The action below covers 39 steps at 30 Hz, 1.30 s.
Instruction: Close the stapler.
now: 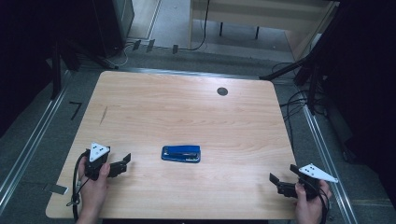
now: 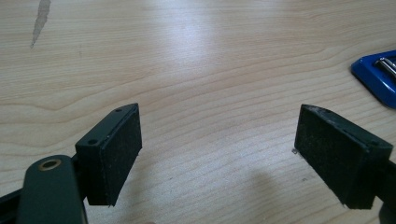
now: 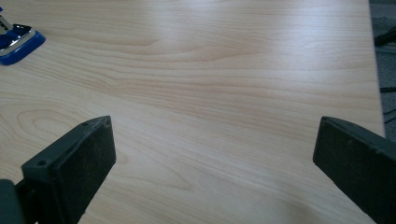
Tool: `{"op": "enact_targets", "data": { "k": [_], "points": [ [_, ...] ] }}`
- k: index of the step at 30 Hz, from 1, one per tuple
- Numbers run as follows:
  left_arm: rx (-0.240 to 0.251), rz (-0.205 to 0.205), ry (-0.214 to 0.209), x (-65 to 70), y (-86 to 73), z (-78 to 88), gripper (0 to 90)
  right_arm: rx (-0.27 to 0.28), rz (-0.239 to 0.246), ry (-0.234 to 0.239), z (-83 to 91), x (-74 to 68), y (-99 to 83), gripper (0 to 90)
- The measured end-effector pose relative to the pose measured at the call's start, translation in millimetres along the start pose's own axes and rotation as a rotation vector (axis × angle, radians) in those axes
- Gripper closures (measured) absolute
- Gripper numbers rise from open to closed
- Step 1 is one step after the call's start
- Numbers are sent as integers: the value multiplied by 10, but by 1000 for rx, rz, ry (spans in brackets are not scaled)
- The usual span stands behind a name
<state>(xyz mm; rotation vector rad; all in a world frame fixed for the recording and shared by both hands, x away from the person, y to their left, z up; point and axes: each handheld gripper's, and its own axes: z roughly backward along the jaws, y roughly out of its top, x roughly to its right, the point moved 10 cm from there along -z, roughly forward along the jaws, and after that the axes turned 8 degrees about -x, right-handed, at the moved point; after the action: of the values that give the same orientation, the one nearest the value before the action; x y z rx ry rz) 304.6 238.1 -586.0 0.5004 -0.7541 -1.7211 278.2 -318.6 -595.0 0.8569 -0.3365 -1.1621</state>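
The left gripper (image 1: 122,164) sits low over the near left part of the table (image 1: 140,102), held in the person's left hand (image 1: 93,184). Its jaws stand wide apart with nothing between them, just bare wood. In the left gripper view the pads (image 2: 119,156) are empty too.

The blue stapler (image 1: 181,153) lies flat in the middle, between the two grippers. From the left gripper it is out in front and a little to the side, near but not touching. In the left gripper view its blue end (image 2: 377,77) peeks in at the right edge, past the right jaw. Its long side runs across the table, from one gripper toward the other, so each gripper faces one short end.

The right gripper (image 1: 276,183) is at the near right part of the table, in the right hand (image 1: 309,205). Its jaws are wide open and empty as well. From it the stapler is well apart, farther than from the left one. In the right gripper view the stapler's end (image 3: 16,39) shows far off at the top left corner.

The left hand is nearer, so I think it has the shorter reach.
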Motion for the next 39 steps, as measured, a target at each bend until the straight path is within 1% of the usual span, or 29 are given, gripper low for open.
{"op": "enact_targets", "data": {
  "k": [4, 5, 9, 14, 17, 20, 22, 24, 26, 28, 32, 34, 36, 37, 39],
  "points": [
    [1, 0, 2, 0, 1, 0, 156, 3, -12, -6, 52, 90, -55, 0],
    [1, 0, 2, 0, 1, 0, 156, 5, -19, -1, 68, 118, -79, 0],
    [1, 0, 2, 0, 1, 0, 156, 14, -22, 13, 98, 185, -125, 0],
    [0, 0, 0, 1, 0, 0, 156, 16, -34, -2, 132, 276, -176, 0],
    [1, -1, -1, 2, 1, 0, 156, 23, -55, -9, 156, 327, -194, 0],
    [2, -2, -7, 3, 1, 1, 156, 32, -54, -6, 164, 332, -189, 0],
    [3, -4, -7, 5, 2, 0, 156, 32, -39, -16, 161, 324, -189, 0],
    [0, -4, -5, 5, 0, 2, 156, 23, -18, -16, 152, 302, -195, 0],
    [-1, 0, -5, -1, -1, 2, 156, 7, -12, -19, 140, 300, -206, 0],
    [2, 6, -5, -4, 0, 2, 156, -9, -4, -13, 130, 293, -216, 0],
    [3, 10, -4, -10, 1, 1, 156, -10, 15, -26, 125, 283, -216, 0],
    [-1, 7, 2, -8, -1, 0, 156, -15, 31, -36, 119, 278, -219, 0],
    [1, 1, 8, -5, 1, -4, 155, -25, 38, -32, 106, 267, -224, 0],
    [-2, -6, 11, -1, -1, -3, 156, -29, 37, -29, 104, 265, -225, 0],
    [-5, -14, 15, 5, -3, -5, 156, -15, 29, -14, 109, 258, -209, 0]
  ]
}}
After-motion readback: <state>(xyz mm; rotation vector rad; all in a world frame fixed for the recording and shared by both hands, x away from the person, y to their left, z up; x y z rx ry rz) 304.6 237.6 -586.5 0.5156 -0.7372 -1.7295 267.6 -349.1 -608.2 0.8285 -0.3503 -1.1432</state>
